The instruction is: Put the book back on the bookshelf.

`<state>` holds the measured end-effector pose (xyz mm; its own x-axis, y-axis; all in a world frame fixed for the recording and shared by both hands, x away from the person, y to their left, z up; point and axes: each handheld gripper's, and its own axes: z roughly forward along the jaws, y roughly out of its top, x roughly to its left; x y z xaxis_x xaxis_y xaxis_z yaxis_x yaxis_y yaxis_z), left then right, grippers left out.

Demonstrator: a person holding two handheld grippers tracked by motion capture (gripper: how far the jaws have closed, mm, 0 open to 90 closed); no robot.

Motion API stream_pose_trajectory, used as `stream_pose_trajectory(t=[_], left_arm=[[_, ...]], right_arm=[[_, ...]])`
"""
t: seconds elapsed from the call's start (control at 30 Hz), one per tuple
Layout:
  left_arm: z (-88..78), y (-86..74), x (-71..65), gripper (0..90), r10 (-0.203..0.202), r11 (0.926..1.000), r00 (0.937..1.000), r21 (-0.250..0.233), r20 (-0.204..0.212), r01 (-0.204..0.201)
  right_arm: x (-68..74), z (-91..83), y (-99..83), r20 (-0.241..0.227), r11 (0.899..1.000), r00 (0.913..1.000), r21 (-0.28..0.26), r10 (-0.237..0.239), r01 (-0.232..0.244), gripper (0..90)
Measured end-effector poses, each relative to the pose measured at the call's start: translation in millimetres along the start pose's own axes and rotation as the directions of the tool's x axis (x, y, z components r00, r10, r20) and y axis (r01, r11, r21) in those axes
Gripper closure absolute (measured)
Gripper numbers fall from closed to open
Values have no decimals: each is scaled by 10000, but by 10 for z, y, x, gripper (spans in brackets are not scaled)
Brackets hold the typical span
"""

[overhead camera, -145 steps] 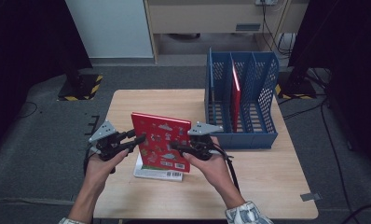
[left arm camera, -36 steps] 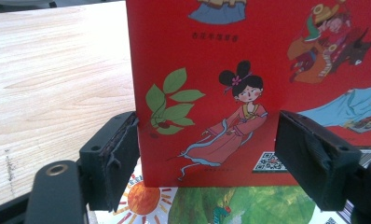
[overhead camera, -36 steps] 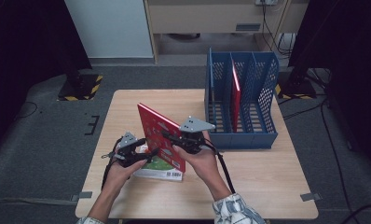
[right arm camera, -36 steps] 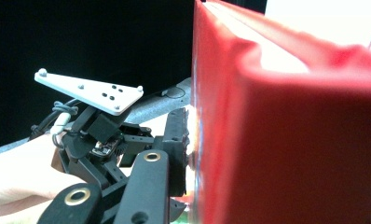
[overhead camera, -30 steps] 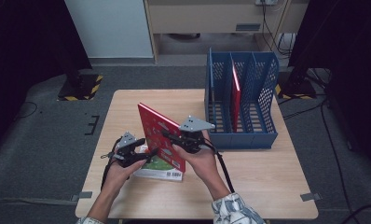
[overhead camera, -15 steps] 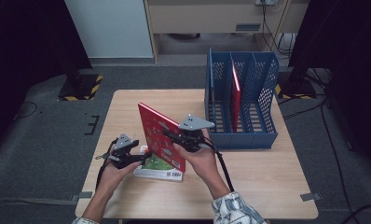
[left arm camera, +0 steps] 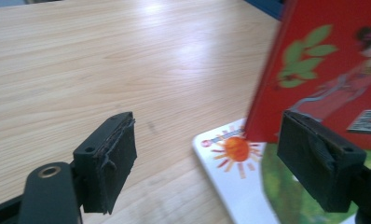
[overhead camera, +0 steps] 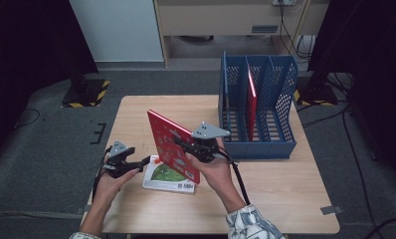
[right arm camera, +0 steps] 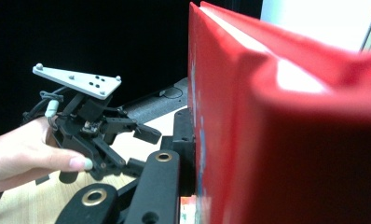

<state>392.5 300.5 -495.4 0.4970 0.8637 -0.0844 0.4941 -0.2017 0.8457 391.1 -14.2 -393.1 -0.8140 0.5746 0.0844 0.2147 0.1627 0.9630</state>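
1. Right gripper (overhead camera: 186,146): its jaws are clamped on the red book (overhead camera: 172,145), which it holds upright and off the desk (overhead camera: 285,199), above the middle of the desk. In the right gripper view the black jaw presses flat against the cover (right arm camera: 286,140).
2. Left gripper (overhead camera: 142,162): its jaws stand apart with nothing between them. It sits low near the desk's left edge, close to the near edge. In the left gripper view both pads (left arm camera: 110,161) are bare, and the book's lower corner stands just beyond the right-hand pad.
3. Second book (overhead camera: 167,177): it lies flat on the desk beneath the raised red book, white and green cover upward, between the two hands.
4. File rack (overhead camera: 258,104): the blue rack stands at the desk's far right corner and already holds one red volume (overhead camera: 250,102) upright in a middle slot.
5. Deciding relation: the rack lies to the right of and beyond the held book, and the right hand is the nearer one. The book's face is angled across the slot line; my judgement is that it must be turned parallel to the dividers before it will enter a free slot.
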Motion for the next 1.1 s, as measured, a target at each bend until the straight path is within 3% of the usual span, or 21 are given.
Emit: stream_pose_trajectory(t=[0.27,0.47,0.97,1.1], left_arm=[[-42,-74,173,182,-417,9988,9979,223,-492,429],[-16,-91,178,152,-251,9983,9978,501,-619,282],[14,-136,204,119,-116,9943,9958,1043,-907,211],[26,-145,203,58,79,9937,9943,1120,-1063,41]], right_arm=[[-31,-46,19,93,10000,10000,-45,32,-32,796],[-33,-75,34,135,9999,9998,-49,-126,127,796],[-91,-255,93,506,9998,9987,-210,19,-8,796],[-109,-347,99,613,9997,9981,-263,26,-10,796]])
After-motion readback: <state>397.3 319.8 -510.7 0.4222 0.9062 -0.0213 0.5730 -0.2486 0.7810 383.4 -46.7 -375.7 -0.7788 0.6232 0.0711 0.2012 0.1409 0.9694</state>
